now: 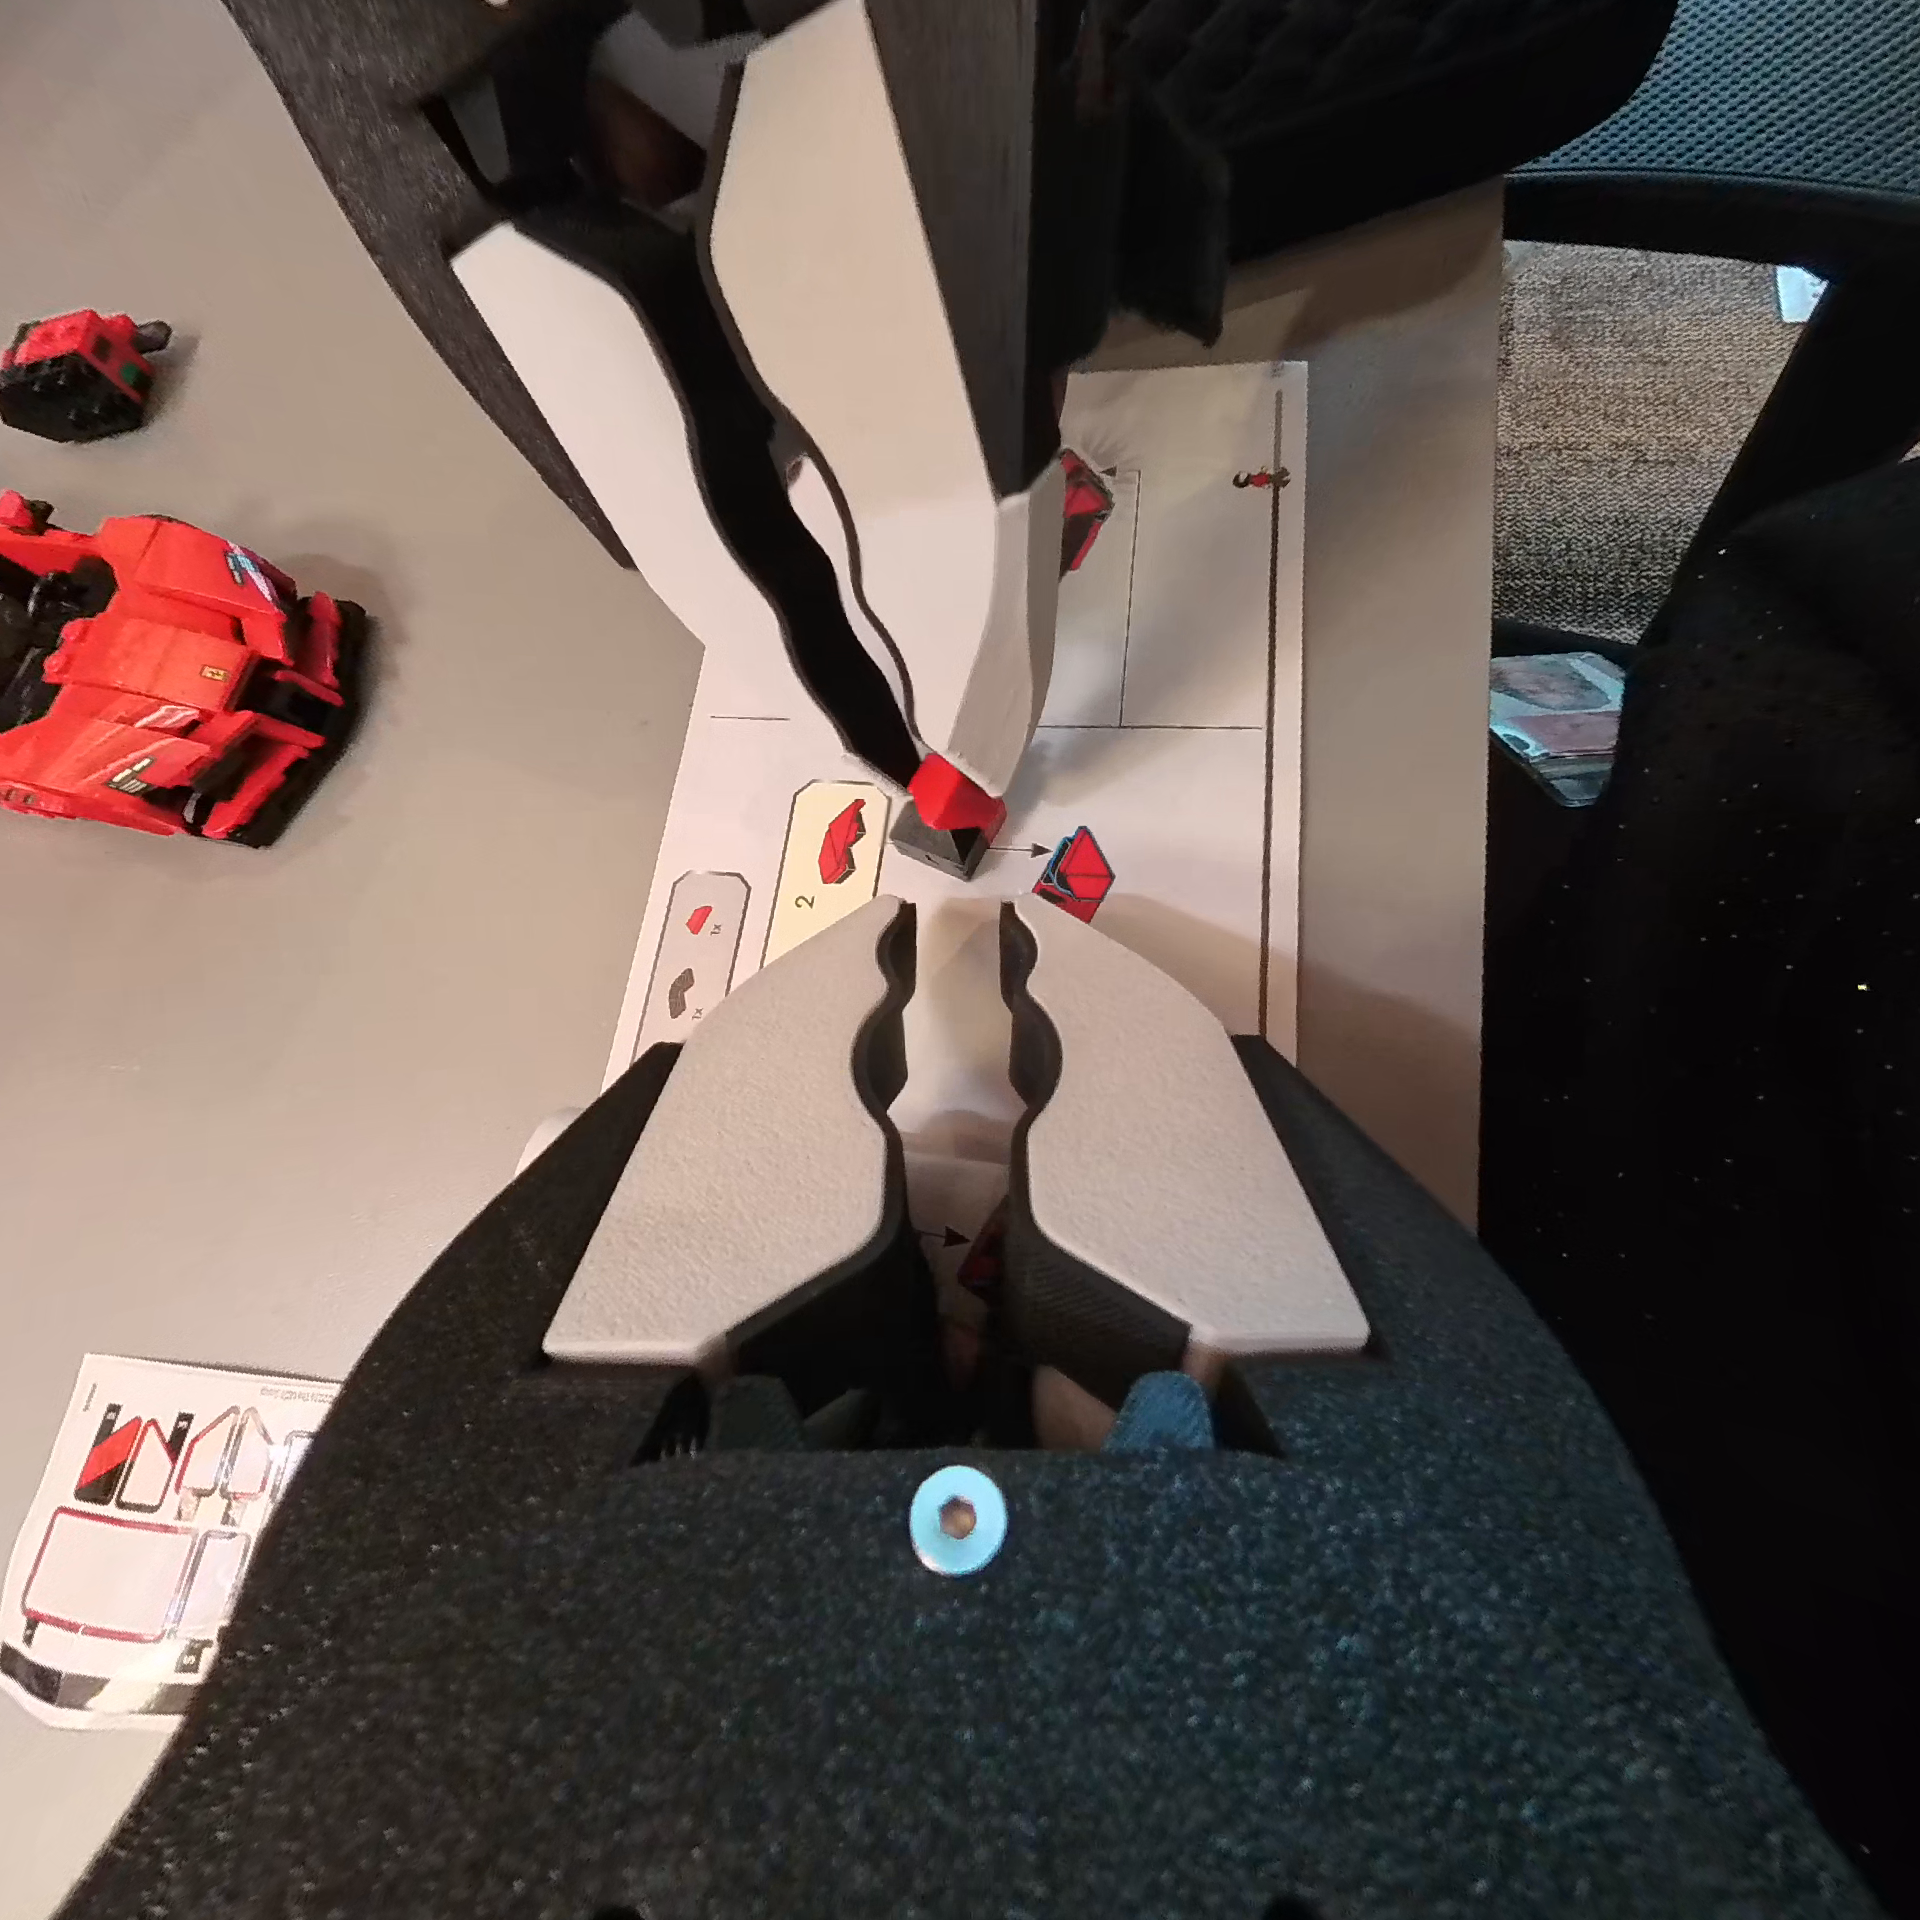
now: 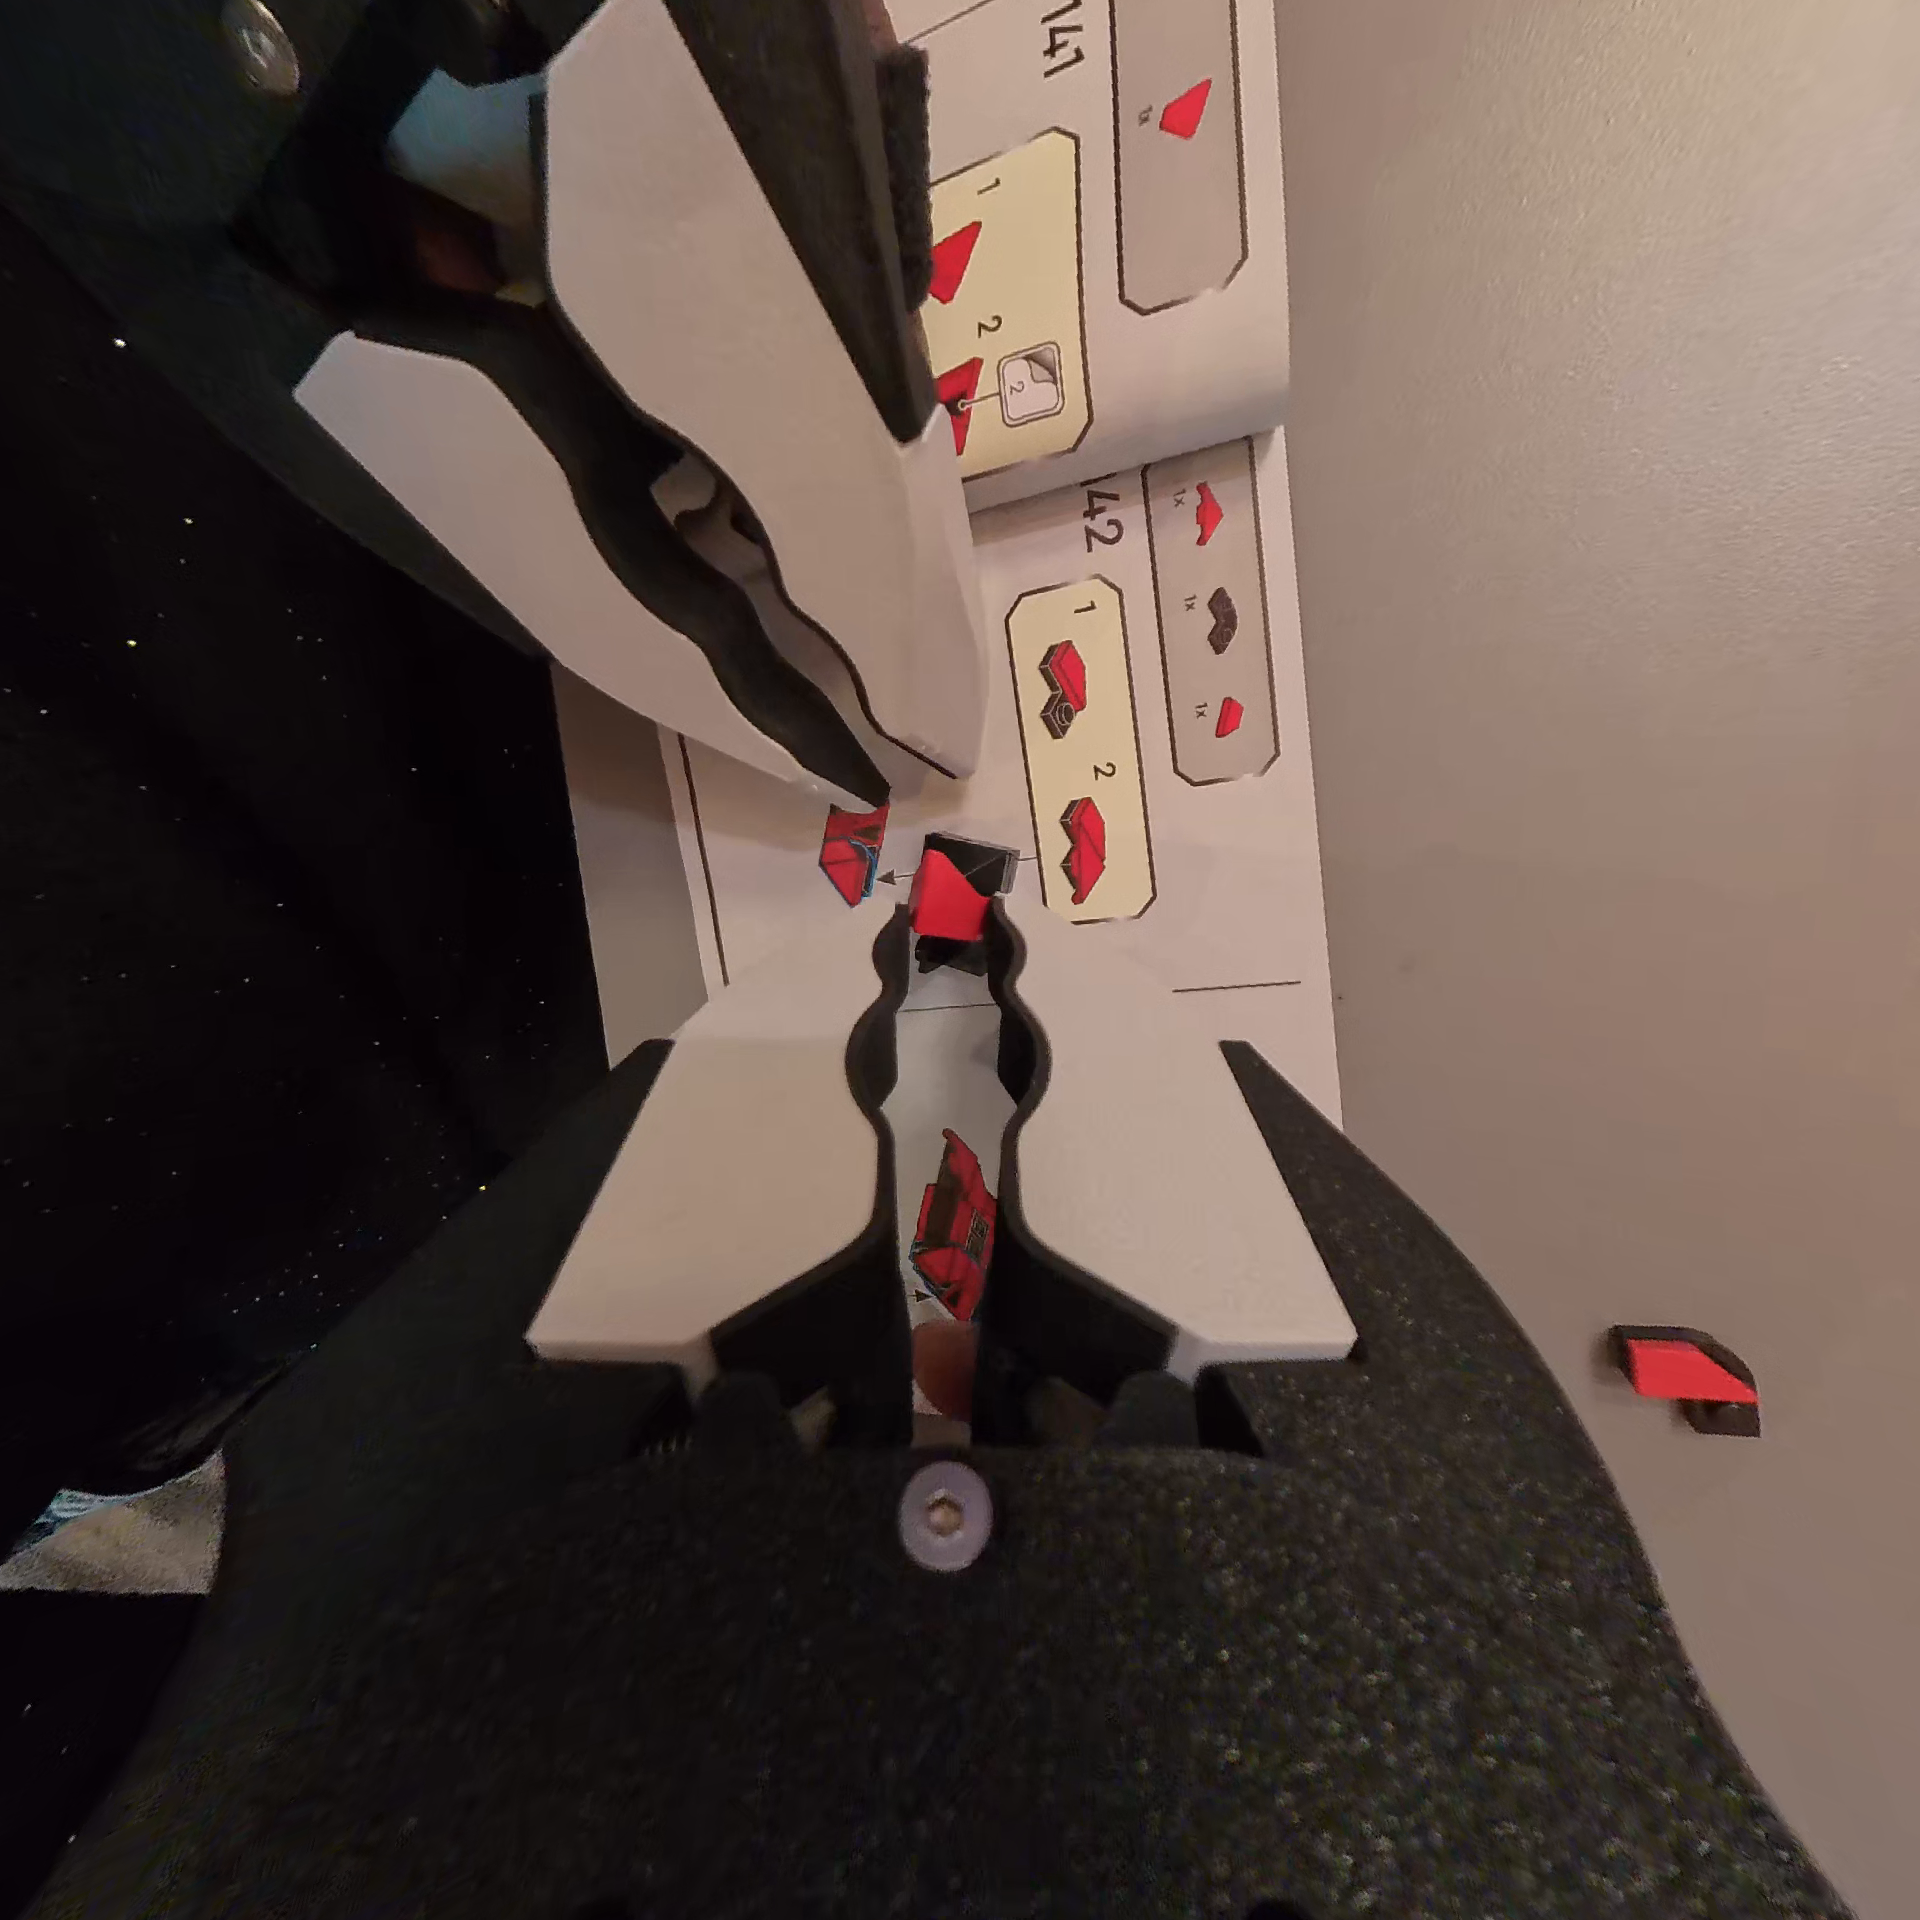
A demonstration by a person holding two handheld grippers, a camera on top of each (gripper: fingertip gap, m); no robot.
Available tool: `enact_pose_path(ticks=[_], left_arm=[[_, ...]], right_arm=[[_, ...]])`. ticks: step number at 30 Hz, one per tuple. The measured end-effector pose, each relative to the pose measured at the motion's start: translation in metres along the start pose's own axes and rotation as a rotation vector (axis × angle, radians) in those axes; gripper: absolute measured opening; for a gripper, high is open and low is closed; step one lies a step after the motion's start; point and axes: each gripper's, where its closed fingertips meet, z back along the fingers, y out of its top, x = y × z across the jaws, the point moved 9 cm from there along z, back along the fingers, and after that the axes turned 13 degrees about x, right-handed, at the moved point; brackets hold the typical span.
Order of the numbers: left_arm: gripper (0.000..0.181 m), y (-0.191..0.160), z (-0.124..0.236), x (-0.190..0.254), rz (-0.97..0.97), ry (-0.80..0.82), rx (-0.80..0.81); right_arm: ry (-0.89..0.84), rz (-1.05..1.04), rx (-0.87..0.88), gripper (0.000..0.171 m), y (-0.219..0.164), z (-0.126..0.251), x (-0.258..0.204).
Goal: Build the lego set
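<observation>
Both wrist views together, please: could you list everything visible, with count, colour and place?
small brick assembly: one, red on black, in the right gripper's tips over the booklet
instruction booklet: one, white, open on the table by its edge
loose sloped piece: one, red on black, on the table
car model: one, red and black, on the table
smaller sub-build: one, red and black, beyond the car
sticker sheet: one, white, near table edge
table: one, grey
chair: one, black mesh, beside the table
left gripper: one, grey fingers, slightly open, empty
right gripper: one, grey fingers, shut on the assembly
</observation>
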Motion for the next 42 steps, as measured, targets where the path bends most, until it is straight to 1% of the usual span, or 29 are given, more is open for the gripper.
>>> enact_pose_path(ticks=[6,17,19,21,25,31,35,42], left_arm=[[0.015,0.000,0.000,0.000,-0.002,0.000,-0.004],[0.014,-0.001,-0.001,0.000,0.002,-0.004,-0.009],[0.014,-0.001,-0.001,0.000,0.002,-0.005,-0.009],[0.014,-0.001,-0.001,0.000,0.002,-0.006,-0.011],[0.012,0.000,-0.002,-0.001,0.001,-0.002,-0.013],[0.007,0.004,-0.003,0.000,-0.021,-0.003,-0.002],[0.007,0.005,-0.007,0.000,-0.039,-0.005,-0.028],[0.007,0.005,-0.008,0.000,-0.035,-0.006,-0.026]], right_arm=[[0.011,-0.001,0.011,0.019,-0.001,0.003,-0.001],[0.012,-0.001,0.033,0.023,-0.005,0.008,0.001],[-0.004,0.000,0.050,0.021,-0.005,0.014,0.002],[-0.018,-0.002,0.083,0.013,-0.005,0.019,0.002],[-0.030,0.014,0.104,0.006,-0.008,0.017,-0.002],[-0.049,0.016,0.147,0.006,-0.007,0.010,-0.006],[-0.066,0.014,0.124,0.006,-0.009,0.006,-0.005],[-0.093,0.029,0.103,0.006,-0.008,0.005,-0.008]])
